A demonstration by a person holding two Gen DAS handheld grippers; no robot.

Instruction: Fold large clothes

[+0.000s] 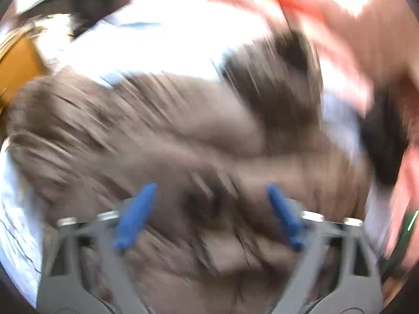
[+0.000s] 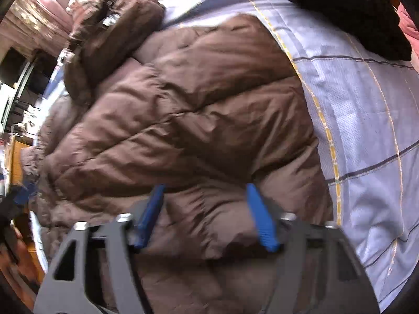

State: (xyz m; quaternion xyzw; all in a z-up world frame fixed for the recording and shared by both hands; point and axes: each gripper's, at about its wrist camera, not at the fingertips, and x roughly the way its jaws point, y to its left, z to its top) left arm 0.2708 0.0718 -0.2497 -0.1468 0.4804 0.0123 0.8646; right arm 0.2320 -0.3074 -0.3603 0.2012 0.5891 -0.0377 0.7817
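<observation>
A brown quilted puffer jacket (image 2: 199,110) lies spread on a pale blue checked bedsheet (image 2: 366,110), its hood (image 2: 112,26) toward the far left. My right gripper (image 2: 205,187) is open, its blue fingers (image 2: 259,217) just above the jacket's near edge, with puffy fabric showing between them. The left wrist view is heavily motion-blurred; the jacket (image 1: 157,130) fills it, and my left gripper (image 1: 210,187) is open above the brown fabric, holding nothing.
A black furry garment (image 2: 348,7) lies on the sheet at the far right. Pink bedding (image 1: 340,39) sits beyond the jacket. Wooden furniture (image 2: 15,157) and clutter stand past the bed's left edge.
</observation>
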